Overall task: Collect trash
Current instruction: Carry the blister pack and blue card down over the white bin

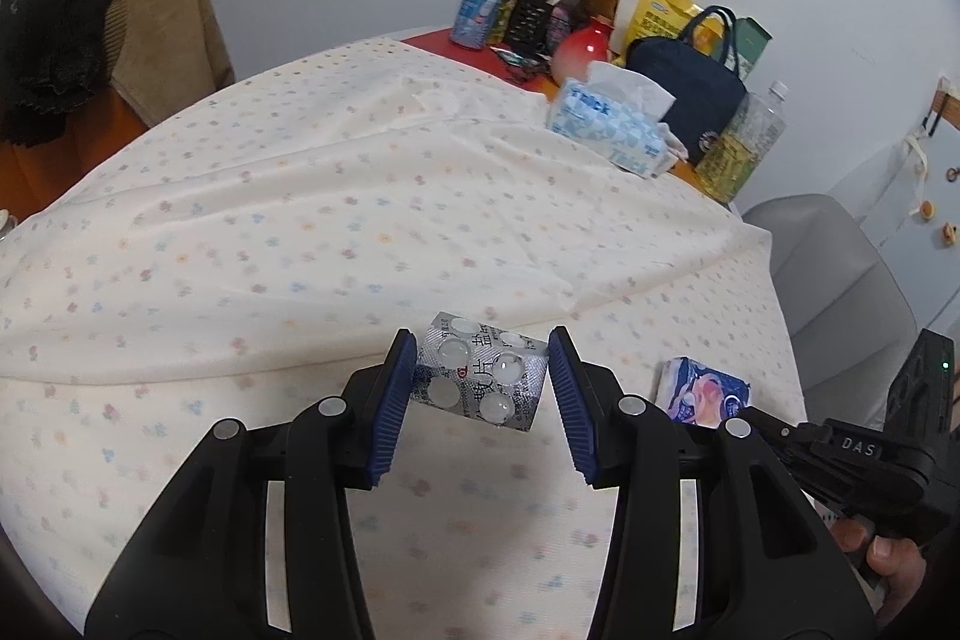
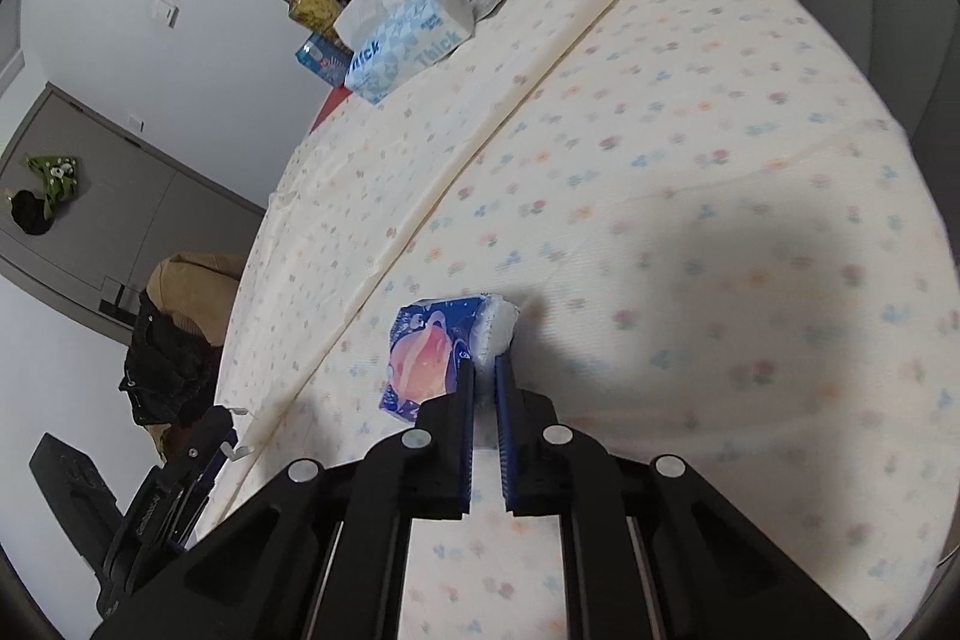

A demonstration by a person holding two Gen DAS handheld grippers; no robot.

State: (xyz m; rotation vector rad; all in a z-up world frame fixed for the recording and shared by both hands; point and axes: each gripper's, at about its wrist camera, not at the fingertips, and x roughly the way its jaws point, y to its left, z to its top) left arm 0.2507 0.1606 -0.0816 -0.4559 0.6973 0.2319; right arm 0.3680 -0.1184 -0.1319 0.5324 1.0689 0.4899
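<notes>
- Trash is lying on the counter [image 1: 300,232], on its flowery cloth: a silver pill sheet [image 1: 480,379] and a small blue packet [image 2: 441,355].
- The left gripper [image 1: 480,394] is holding the pill sheet between its blue pads, likely so it can be carried off. One pad is touching it; the other side is hard to tell.
- The right gripper [image 2: 485,394] is squeezing shut on the thin white edge of the blue packet, likely because the edge is easy to pinch.
- A tissue box [image 1: 612,124] is sitting far back, well apart from the trash.
- No bin is showing anywhere.
- The gripper is hiding part of the packet, and its picture is too blurry to read.
</notes>
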